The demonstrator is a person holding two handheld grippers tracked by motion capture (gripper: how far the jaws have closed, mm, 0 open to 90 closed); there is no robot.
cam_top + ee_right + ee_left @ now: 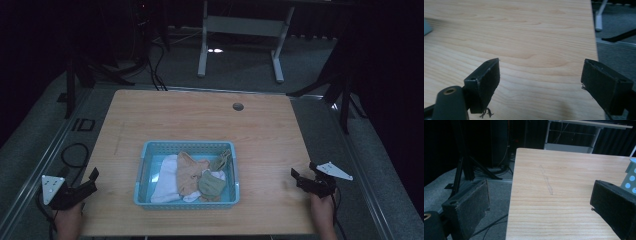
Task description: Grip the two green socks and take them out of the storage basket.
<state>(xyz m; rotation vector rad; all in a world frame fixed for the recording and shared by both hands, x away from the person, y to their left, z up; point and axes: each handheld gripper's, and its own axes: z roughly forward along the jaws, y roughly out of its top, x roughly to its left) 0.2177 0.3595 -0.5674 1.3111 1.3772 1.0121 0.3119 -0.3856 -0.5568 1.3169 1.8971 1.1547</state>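
Note:
A light blue basket [144, 165] sits on the wooden table [200, 120], near its front middle. Inside lie a white cloth [165, 180], a tan cloth [187, 172] and an olive-green cloth [211, 184]. My left gripper [89, 180] rests at the table's front left edge, open, with nothing between its jaws [541, 200]. My right gripper [301, 177] sits at the front right edge, also open and empty [540, 75]. A corner of the basket [631, 176] shows at the right of the left gripper view.
A round cable hole [238, 106] lies near the table's far edge. Beyond the table stands a white metal frame [240, 30] on grey carpet. Black tripod legs [95, 75] and cables [155, 70] lie left of the table.

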